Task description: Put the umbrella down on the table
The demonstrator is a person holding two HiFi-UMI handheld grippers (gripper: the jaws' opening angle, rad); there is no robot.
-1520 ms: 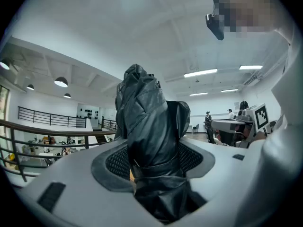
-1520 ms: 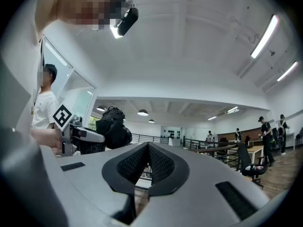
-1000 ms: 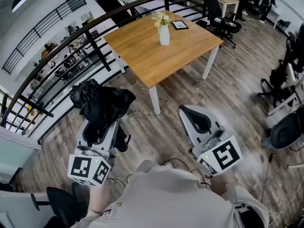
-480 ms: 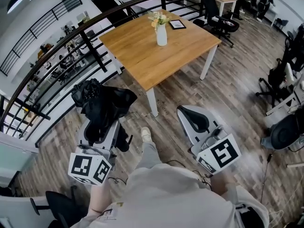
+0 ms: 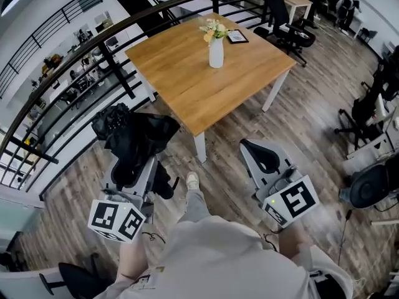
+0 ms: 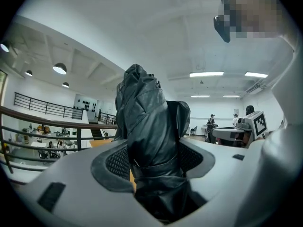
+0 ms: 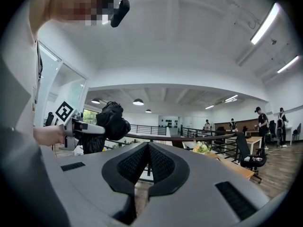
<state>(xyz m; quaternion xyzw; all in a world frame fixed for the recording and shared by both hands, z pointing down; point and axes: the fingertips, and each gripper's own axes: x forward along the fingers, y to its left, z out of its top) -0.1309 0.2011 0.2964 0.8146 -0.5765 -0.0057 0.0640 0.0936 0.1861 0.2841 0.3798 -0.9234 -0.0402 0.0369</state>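
Folded umbrella held short of the surface
The left gripper's jaws clench its soft, probably light fabric around the stiff core; the right gripper's jaws are pressed together, empty.

The umbrella has its lower end buried between the jaws of the left gripper, so its handle cannot be made out. In the left gripper view it blocks nearly all of the table, leaving only a thin tan strip. The frame by the vase is too small to read, and the people by the far desks are too small to tell what they are doing.
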